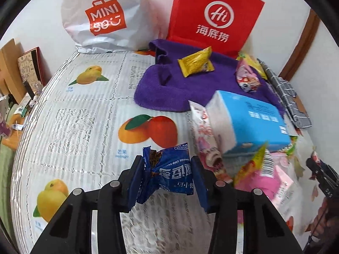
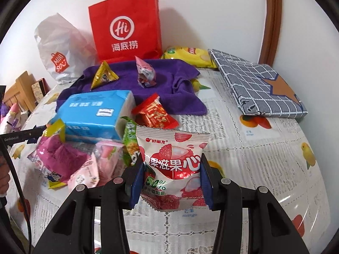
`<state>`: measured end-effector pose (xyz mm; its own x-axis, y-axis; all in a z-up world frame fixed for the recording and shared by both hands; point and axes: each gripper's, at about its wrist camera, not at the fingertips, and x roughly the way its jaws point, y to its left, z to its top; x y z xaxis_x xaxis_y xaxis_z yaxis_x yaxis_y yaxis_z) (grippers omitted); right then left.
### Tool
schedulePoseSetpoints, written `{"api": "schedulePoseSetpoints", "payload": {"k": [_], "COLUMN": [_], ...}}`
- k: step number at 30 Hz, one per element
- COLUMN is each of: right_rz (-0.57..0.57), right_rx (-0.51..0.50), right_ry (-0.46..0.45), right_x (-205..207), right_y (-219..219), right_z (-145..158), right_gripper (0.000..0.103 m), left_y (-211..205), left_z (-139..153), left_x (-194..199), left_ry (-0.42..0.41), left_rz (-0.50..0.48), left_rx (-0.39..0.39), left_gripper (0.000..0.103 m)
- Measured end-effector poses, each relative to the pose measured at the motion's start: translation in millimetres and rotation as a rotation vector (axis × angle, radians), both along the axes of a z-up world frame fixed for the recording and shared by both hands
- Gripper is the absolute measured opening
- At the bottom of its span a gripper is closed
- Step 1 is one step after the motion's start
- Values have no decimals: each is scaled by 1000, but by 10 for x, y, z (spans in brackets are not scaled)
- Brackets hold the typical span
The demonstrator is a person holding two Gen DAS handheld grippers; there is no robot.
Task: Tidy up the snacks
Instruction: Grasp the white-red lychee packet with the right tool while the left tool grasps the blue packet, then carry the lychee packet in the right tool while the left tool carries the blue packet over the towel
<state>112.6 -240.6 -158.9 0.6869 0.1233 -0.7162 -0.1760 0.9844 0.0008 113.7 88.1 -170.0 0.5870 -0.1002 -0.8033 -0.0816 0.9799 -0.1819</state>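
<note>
My left gripper (image 1: 167, 180) is shut on a blue chocolate-chip cookie packet (image 1: 169, 173), held above the fruit-print tablecloth (image 1: 89, 110). My right gripper (image 2: 172, 180) is shut on a white and red strawberry candy packet (image 2: 172, 165), pinched at both sides. A purple towel (image 1: 169, 84) (image 2: 169, 78) lies at the back with a yellow packet (image 1: 196, 61) (image 2: 102, 75) and a pink packet (image 1: 246, 78) (image 2: 145, 74) on it. A heap of loose snacks (image 2: 74, 163) lies around a blue tissue pack (image 1: 247, 120) (image 2: 95, 114). A red packet (image 2: 154, 113) leans beside the tissue pack.
A red paper bag (image 1: 214, 14) (image 2: 125, 27) and a white Miniso bag (image 1: 103, 14) (image 2: 57, 48) stand against the wall. A checked grey cloth bundle (image 2: 258, 84) and a yellow chips bag (image 2: 188, 56) lie at the back right. Wooden furniture (image 2: 19, 91) stands left of the table.
</note>
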Motion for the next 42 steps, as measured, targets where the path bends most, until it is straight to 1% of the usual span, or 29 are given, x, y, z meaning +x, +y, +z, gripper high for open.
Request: {"api": "schedulePoseSetpoints", "payload": {"k": [4,8,9,10,14,15,16,17,19,21,26,32,37,42], "right_rz": [10,21,22,23,24,24,25,26,24,26,38,60,94,141], "right_rx": [1,6,5,4,5,5,5,6,8,11,6,15,20,36], "right_ry": [-12,-17,-20,-22,-17,-16,-16,-17,-18,-18,-40,-58,-99,-128], "right_x": [-43,-103,-119,-137,-168,-174,-180,-185,-188,-203,-228,-184,-109,53], "right_y": [28,48,53,56,50,50,50,49,48,51,88,167,305,469], "right_z": [45,67,71,76,68,67,67,65,71,84,155,249,411,578], "right_gripper": [47,47,47,47,47,47,47,47,47,47,47,47,47,47], "left_y": [-28,-63,-82,-92,-121,-138,-140,-152,-137,-112,-96,-136,-302,-510], "left_z": [-3,-174,-217,-239,-279,-284,-289,-288,-267,-214,-51,176,410,637], "left_x": [-44,-53,-63,-80,-105,-113,-109,-111,-110,-134,-213,-277,-229,-77], "left_ry": [11,79,88,87,75,69,67,63,60,55,18,-21,-62,-96], "left_rz": [-5,1,-1,2,13,16,15,6,0,0,0,-24,-73,-131], "left_rx": [9,22,36,47,77,88,97,108,98,81,77,26,2,-10], "left_gripper": [43,43,48,50,51,51,46,45,42,40,40,40,40,40]}}
